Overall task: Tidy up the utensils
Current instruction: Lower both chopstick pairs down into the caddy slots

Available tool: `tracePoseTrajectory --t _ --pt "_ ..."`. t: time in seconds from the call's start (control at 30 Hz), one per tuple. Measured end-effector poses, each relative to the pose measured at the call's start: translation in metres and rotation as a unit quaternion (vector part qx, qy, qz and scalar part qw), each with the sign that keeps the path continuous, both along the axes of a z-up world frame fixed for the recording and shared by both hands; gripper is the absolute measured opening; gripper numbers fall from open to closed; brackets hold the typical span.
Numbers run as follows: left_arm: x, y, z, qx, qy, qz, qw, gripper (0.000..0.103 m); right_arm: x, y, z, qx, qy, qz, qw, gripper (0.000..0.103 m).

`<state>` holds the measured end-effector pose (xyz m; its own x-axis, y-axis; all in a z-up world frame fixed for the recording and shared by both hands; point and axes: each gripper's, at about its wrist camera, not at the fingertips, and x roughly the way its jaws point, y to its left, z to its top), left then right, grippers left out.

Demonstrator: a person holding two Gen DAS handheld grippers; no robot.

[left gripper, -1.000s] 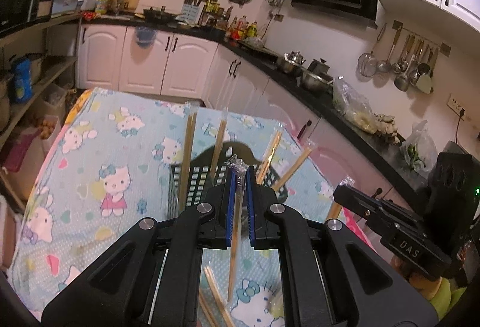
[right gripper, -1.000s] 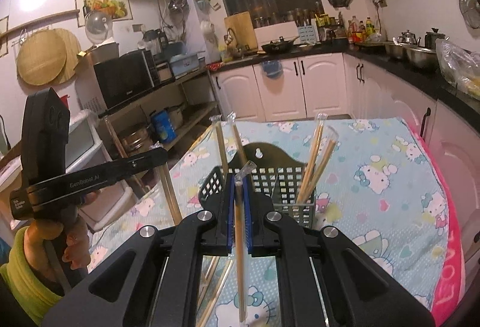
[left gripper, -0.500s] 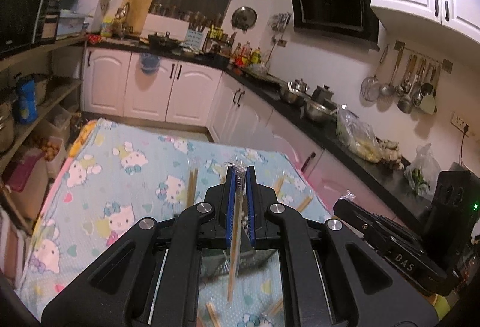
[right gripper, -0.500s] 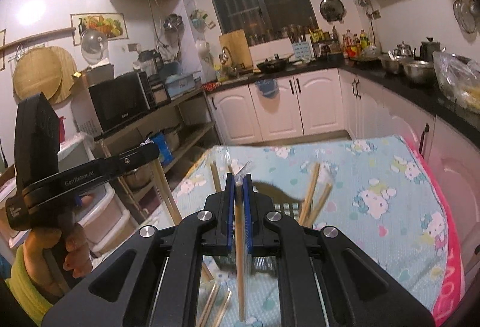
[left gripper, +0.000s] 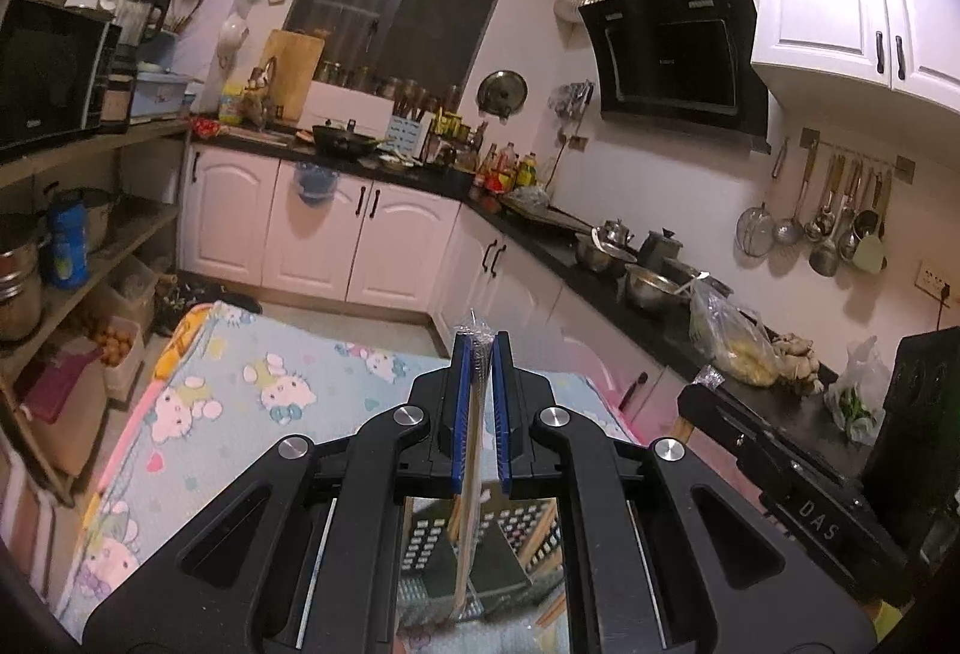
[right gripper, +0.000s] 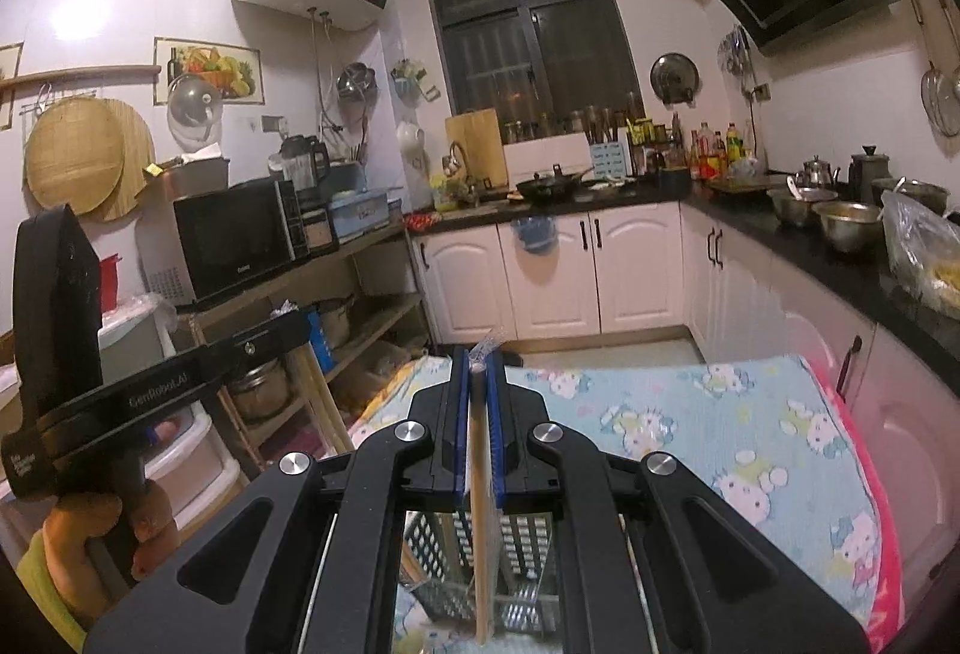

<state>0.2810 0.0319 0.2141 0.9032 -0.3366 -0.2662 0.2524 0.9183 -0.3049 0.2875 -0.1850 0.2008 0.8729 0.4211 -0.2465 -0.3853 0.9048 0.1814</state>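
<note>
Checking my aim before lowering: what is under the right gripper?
Below the right gripper, its wrapped chopsticks hang over the black mesh basket. The gripper body hides the basket's rim and most contents.

Right hand-held gripper clamps wrapped chopsticks upright, above black slotted basket on cartoon-print table. Left hand-held gripper at left, chopstick hanging from it.
</note>
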Motion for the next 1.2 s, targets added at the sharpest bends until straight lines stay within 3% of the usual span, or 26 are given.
tracePoseTrajectory --t 0.3,0.7,1.2 --pt "0.01 -0.001 -0.006 -0.002 -0.008 0.003 1.0 0.002 0.011 -0.002 0.004 0.007 -0.029 -0.014 0.999 0.006" --pt "0.024 -0.001 -0.043 -0.007 0.014 0.017 0.9997 0.002 0.022 -0.009 -0.009 0.024 -0.046 -0.038 0.998 0.006" --pt "0.034 -0.004 -0.065 0.0 0.014 0.035 0.9993 0.002 0.043 0.001 -0.043 0.028 -0.024 -0.044 0.998 0.006"
